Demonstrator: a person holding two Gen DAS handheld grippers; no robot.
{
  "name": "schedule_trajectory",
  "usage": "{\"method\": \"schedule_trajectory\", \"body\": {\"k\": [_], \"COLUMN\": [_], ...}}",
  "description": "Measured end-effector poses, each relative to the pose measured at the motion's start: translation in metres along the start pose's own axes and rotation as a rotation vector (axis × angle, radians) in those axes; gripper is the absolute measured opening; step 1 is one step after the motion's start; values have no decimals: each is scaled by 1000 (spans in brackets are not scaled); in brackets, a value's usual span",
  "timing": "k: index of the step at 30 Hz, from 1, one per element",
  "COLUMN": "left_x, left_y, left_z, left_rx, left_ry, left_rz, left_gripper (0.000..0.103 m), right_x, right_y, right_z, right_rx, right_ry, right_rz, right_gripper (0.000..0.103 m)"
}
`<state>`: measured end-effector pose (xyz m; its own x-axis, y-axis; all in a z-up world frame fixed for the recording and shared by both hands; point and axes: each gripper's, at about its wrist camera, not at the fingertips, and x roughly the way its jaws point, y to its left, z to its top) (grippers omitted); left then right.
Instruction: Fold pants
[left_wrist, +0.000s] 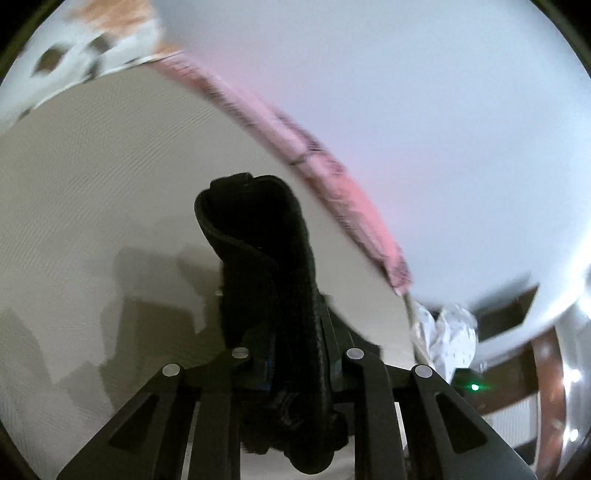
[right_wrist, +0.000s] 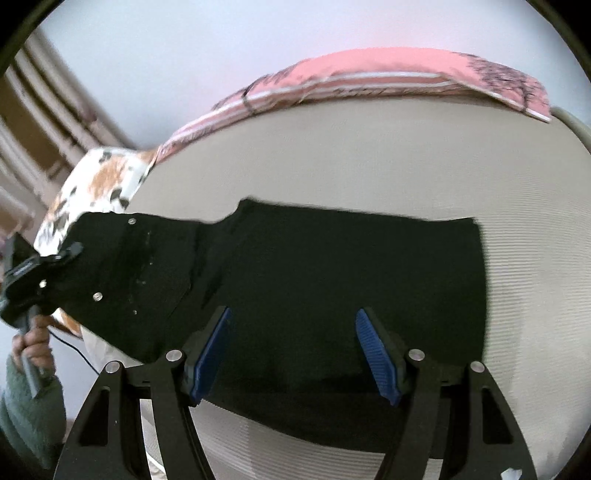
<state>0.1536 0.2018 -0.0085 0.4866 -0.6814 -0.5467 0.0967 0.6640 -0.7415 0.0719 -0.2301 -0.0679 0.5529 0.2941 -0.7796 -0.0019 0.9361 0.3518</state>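
On the pale bed cover (right_wrist: 369, 177) the black pants (right_wrist: 332, 266) lie spread flat. At the left, the left gripper (left_wrist: 291, 332) is clenched on a bunched fold of that dark cloth, lifted off the cover. Further right, the right gripper (right_wrist: 293, 350) hangs released above the pants, blue pads (right_wrist: 373, 350) apart, nothing between.

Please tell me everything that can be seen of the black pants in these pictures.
The black pants are of a dark, soft-looking cloth without pattern. In the right wrist view most of the cloth lies flat on the pale ribbed surface, with a straight edge on the right. The open right tool hangs above it without touching. In the left wrist view one bunched end is clamped in the left tool and sticks out forward, above the surface.
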Motion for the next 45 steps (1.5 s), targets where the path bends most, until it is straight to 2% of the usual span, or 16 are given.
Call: {"method": "schedule_trajectory", "body": {"k": [5,11,16,19,22,25,26,27,29,31,34,37,45], "left_x": [42,129,201,230,254,260,261,261,255,243,229,215,164], "left_y": [-83,-153,-184,-186,-183,-187,-189,-190,-191,-199,-212,-206,-125], "left_z": [-14,-57,-114,-149,-170,-179,-180,-182,-183,-182,-182,-170,-114], "left_rx": [85,218,383,467,537,565,565,566,569,592,664,671,484], "left_ry": [51,185,286,324,339,333,336,339,330,304,258,227,130], "left_rz": [-65,-31,66,148,223,254,253,240,197,149,139,185,361], "left_gripper": [18,18,18,18,20,32,39,45,70,78,79,79,79], "right_x": [-31,-61,-70,-65,-60,-59,-58,-57,-56,-53,-50,-44,0], "right_y": [-41,-89,-123,-136,-142,-146,-147,-148,-149,-150,-151,-147,-123], "right_z": [4,0,-7,-10,-11,-11,-11,-11,-11,-11,-11,-8,11], "right_rx": [87,159,217,249,253,254,257,259,259,258,259,231,58], "right_ry": [-63,-114,-125,-111,-99,-101,-99,-99,-97,-90,-82,-62,76], "right_rz": [3,-22,-7,10,26,38,44,46,47,44,55,91,283], "right_gripper": [67,67,67,67,67,67,67,67,67,67,67,67,67]}}
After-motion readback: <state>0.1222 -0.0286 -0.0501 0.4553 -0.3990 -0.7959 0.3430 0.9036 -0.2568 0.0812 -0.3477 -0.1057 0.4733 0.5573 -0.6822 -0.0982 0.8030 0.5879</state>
